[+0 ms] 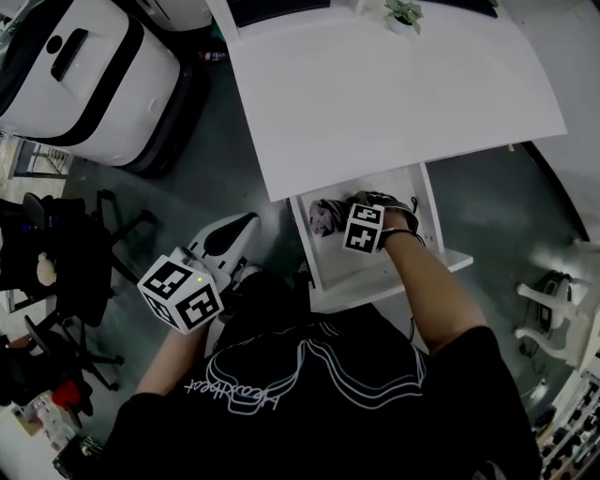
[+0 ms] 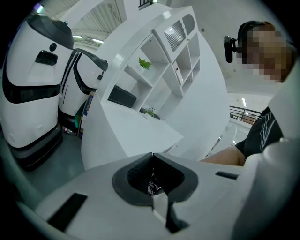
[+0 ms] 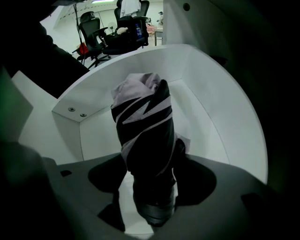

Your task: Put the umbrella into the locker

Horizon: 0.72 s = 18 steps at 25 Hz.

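The folded umbrella (image 1: pixel 323 217), black with pale stripes, lies inside the open white locker compartment (image 1: pixel 427 211) under the desk. In the right gripper view the umbrella (image 3: pixel 145 126) stands lengthwise between the jaws of my right gripper (image 3: pixel 152 187), its tip toward the locker's back wall (image 3: pixel 140 61). The jaws stand a little wider than it, and a strip of white floor shows on the left. The right gripper (image 1: pixel 370 204) points straight down into the compartment. My left gripper (image 1: pixel 234 234) hangs left of the locker, shut and empty, its fingertips (image 2: pixel 152 157) meeting.
A white desk top (image 1: pixel 394 84) with a small potted plant (image 1: pixel 403 14) overhangs the locker. A large white machine (image 1: pixel 84 75) stands at the far left, with office chairs (image 1: pixel 66 253) below it. White wall shelving (image 2: pixel 164 56) rises behind the desk.
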### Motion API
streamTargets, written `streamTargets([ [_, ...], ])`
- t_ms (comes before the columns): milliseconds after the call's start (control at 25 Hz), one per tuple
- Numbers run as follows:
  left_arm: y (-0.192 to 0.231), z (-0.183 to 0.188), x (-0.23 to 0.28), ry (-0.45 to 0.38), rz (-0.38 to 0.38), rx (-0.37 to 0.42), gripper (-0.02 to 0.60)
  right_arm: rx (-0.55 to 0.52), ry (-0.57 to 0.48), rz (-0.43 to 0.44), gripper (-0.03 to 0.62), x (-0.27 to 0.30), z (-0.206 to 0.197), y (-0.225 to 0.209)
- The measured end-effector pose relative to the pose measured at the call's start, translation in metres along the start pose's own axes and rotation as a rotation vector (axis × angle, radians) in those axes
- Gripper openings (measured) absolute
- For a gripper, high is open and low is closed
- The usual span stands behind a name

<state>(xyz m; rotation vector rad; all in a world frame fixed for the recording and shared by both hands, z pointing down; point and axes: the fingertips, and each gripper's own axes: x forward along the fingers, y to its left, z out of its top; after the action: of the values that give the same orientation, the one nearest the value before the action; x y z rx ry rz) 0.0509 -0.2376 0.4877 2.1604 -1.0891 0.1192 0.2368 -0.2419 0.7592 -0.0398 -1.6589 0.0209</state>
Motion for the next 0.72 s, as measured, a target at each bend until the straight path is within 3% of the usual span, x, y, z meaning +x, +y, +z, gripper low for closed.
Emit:
streamTargets([
  [160, -0.007, -0.002, -0.002, 0.034, -0.047, 0.022, 0.006, 0.081, 0.011, 0.069, 0.445, -0.016, -0.002, 0.007],
  [280, -0.015, 0.001, -0.002, 0.062, -0.096, 0.061, 0.006, 0.168, -0.052, 0.053, 0.458, -0.047, 0.0, 0.008],
  [400, -0.024, 0.008, -0.002, 0.051, -0.134, 0.054, 0.006, 0.29, -0.18, 0.025, 0.451, -0.094, 0.009, 0.01],
  [520, -0.035, 0.016, -0.004, 0.053, -0.169, 0.045, 0.006, 0.395, -0.381, 0.03, 0.382, -0.159, 0.032, 0.026],
  [600, -0.045, 0.023, -0.008, 0.066, -0.196, 0.056, 0.006, 0.46, -0.556, -0.01, 0.34, -0.212, 0.05, 0.032],
  [720, -0.065, 0.039, -0.018, 0.074, -0.23, 0.089, 0.006, 0.614, -0.942, -0.025, 0.266, -0.304, 0.076, 0.038],
])
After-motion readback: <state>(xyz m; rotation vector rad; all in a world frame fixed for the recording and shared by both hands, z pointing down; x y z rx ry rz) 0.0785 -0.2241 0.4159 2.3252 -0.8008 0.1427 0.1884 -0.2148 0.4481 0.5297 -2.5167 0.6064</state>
